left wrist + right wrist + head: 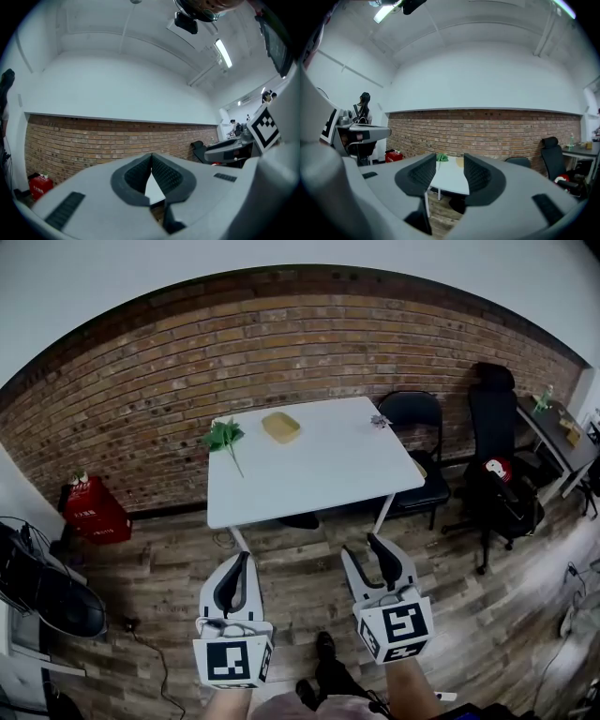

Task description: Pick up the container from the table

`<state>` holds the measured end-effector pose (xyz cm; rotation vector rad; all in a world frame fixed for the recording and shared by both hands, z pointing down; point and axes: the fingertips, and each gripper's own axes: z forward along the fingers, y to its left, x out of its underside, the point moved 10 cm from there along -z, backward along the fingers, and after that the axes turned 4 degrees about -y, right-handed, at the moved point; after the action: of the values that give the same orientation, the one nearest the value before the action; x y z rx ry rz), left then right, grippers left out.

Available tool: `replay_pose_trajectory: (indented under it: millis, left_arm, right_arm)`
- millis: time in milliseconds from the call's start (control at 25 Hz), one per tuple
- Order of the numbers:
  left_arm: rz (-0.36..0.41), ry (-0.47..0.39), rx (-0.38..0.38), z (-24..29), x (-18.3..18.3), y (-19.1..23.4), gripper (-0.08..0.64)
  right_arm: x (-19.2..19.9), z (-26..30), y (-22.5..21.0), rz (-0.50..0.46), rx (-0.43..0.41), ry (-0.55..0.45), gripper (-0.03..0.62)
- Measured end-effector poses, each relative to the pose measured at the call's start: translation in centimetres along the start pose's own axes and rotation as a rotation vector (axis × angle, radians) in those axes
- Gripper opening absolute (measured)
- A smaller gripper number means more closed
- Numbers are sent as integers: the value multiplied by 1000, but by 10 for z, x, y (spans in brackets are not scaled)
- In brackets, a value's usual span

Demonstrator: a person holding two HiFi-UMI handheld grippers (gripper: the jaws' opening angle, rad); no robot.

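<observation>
I hold both arms forward and level above the wooden floor. My left claw is clenched on nothing; my right claw is released, empty. Ahead, the yellow container sits near the white table's far edge.

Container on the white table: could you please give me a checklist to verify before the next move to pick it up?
1. The container is visible on the table: ok.
2. The right tongs are open and empty: ok.
3. The left tongs are open: not ok, shut on nothing.
4. Tongs at the container: not ok, both are over the floor, short of the table.
5. Room around the container: ok, the plant sprig lies apart.
6. Container empty: cannot tell.
</observation>
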<state>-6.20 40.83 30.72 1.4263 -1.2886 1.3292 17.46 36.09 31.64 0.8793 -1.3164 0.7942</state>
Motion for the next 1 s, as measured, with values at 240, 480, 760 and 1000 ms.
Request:
replay_pose_trajectory:
  millis: [240,480,760,1000]
  left_arm:
    - [11,29,-22,57,15,8,9]
    - [25,46,-60,119,22,11,9]
    - [66,44,-87,177,20,6,10]
    - [83,46,-114,198,19,9,9]
  right_arm:
    - [12,56,-30,13,-25,19,190]
    - [14,115,-69,21,-65,26,190]
    - [13,162,-111,39,-98,6,186]
    - [9,190,-123,39,-130,-6,183]
